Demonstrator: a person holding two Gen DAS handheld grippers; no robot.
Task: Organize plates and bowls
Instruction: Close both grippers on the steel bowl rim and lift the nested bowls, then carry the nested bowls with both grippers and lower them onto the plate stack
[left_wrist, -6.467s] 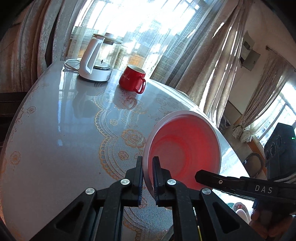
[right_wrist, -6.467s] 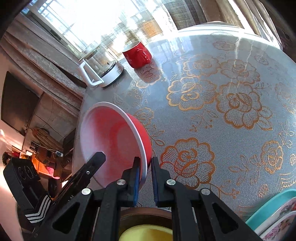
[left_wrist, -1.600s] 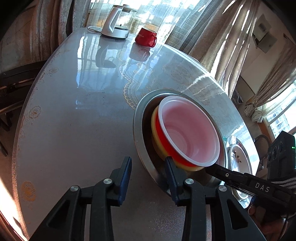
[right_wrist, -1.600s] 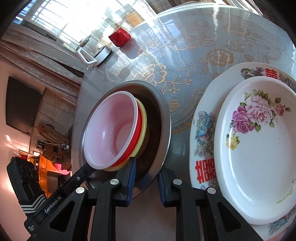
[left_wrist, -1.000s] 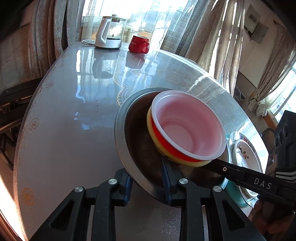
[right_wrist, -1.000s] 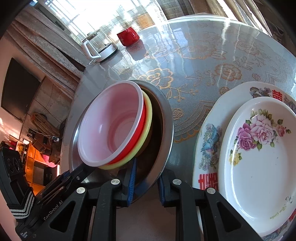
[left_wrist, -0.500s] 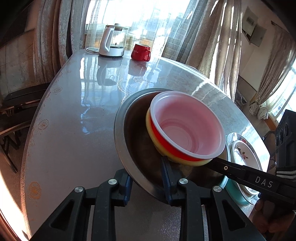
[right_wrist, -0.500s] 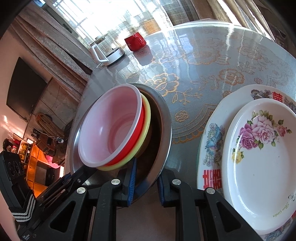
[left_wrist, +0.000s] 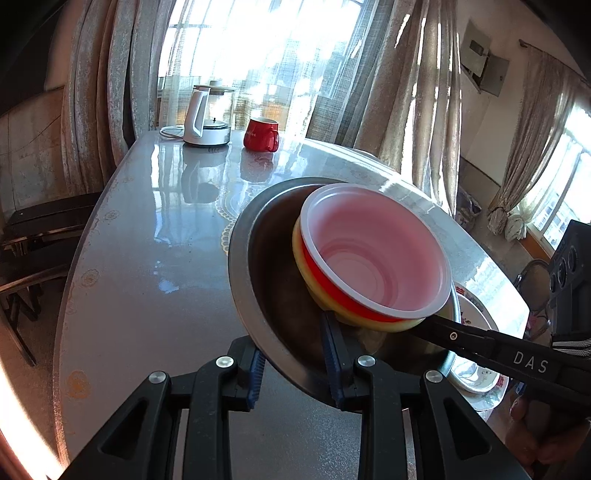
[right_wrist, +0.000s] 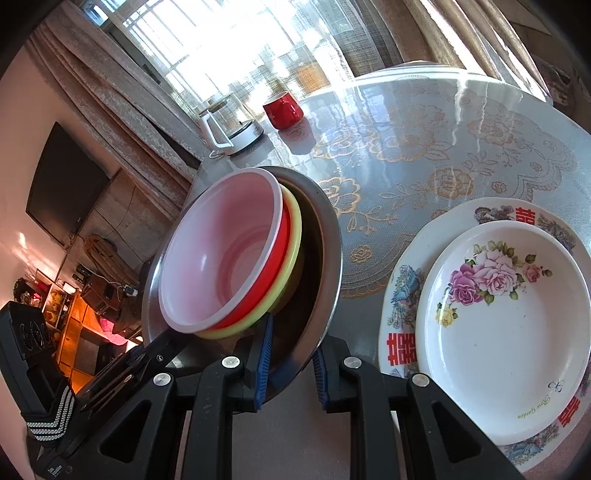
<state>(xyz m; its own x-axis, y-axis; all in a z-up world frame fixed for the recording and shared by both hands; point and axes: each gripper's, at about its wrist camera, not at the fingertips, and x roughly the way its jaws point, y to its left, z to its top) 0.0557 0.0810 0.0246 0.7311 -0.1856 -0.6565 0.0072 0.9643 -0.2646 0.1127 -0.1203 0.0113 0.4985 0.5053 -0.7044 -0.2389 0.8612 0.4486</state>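
Tongs, left (left_wrist: 293, 360) and right (right_wrist: 290, 367), gripping steel basin (left_wrist: 273, 295), now tilted higher.

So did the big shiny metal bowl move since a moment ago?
Yes. The metal bowl sat flat on the table; now both grippers clamp its rim, tilted up off it.

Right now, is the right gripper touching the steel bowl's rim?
Touching: the right wrist view shows the right gripper with both blue pads clamped on the steel bowl rim.

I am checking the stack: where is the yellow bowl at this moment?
The yellow bowl sits nested inside the steel basin, directly under the red bowl, left of the flowered plates in the right wrist view.
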